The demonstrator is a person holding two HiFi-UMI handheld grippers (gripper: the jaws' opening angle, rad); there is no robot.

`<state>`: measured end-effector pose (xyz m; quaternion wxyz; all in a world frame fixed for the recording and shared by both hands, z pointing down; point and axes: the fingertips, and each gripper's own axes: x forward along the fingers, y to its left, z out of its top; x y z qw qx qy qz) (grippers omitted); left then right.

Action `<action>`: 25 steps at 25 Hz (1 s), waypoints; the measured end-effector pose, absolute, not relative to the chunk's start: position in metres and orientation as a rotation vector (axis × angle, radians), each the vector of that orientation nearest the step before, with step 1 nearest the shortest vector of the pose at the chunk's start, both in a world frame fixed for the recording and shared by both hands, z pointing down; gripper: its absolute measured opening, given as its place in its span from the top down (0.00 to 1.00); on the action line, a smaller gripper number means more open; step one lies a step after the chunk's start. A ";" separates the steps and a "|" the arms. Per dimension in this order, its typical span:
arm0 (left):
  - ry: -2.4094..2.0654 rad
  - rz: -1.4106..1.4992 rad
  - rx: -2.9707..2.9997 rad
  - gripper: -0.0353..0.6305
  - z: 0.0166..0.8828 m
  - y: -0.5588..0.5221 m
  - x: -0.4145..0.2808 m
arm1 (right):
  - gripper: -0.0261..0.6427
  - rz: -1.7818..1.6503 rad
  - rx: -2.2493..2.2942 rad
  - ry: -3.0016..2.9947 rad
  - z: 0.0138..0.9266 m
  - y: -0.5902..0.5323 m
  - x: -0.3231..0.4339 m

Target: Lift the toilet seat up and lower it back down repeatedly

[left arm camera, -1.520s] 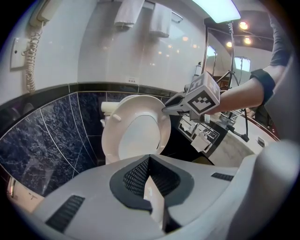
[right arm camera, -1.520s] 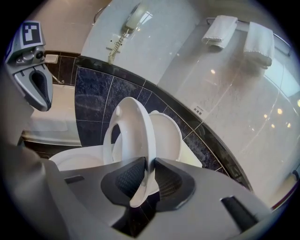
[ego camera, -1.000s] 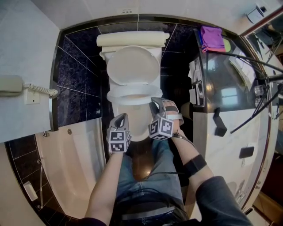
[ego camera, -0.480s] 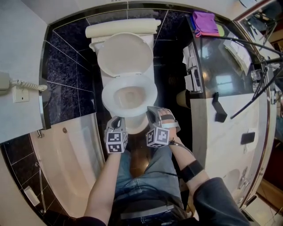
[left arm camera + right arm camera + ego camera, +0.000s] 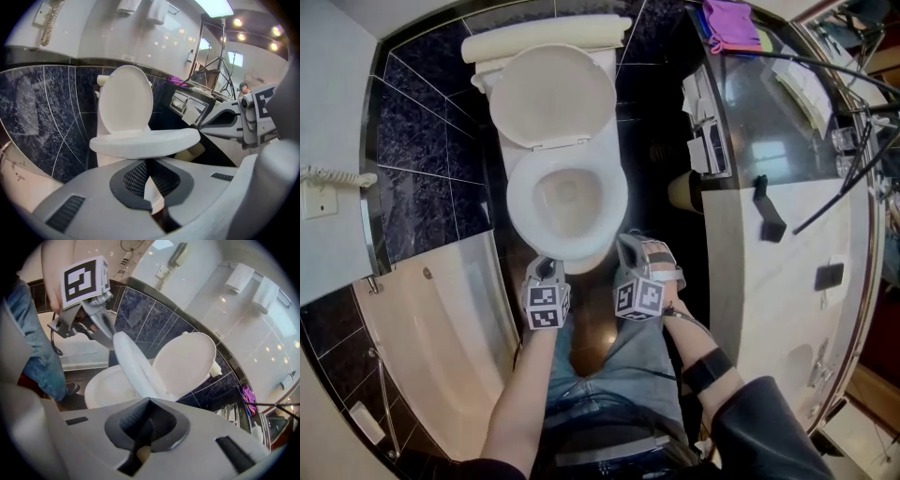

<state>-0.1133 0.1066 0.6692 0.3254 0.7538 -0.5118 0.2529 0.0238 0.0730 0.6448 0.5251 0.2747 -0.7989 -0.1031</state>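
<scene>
White toilet seat (image 5: 519, 202) — one; left gripper (image 5: 546, 268), right gripper (image 5: 631, 246) at its front, fingers together — right's just closed, empty.

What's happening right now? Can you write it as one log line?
lid up | seat about level over bowl | left gripper shut | right gripper just closed, empty

The wall phone (image 5: 328, 178) is cut by the head view's left edge, the purple cloth (image 5: 729, 23) by its top; the near end of the toilet seat (image 5: 133, 366) vanishes behind the right tongs (image 5: 149, 401), contact unclear
</scene>
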 end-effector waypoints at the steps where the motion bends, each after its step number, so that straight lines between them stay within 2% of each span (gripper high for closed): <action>1: -1.339 0.674 1.968 0.95 0.678 0.113 -0.113 | 0.93 -0.228 0.706 -1.900 0.648 0.068 0.032; 11: -1.293 0.777 1.966 0.95 0.778 0.175 -0.102 | 0.93 -0.053 0.957 -1.892 0.716 0.017 0.054; 25: -1.204 0.929 1.830 0.95 0.898 0.232 -0.101 | 0.93 0.049 0.948 -1.850 0.811 0.045 0.061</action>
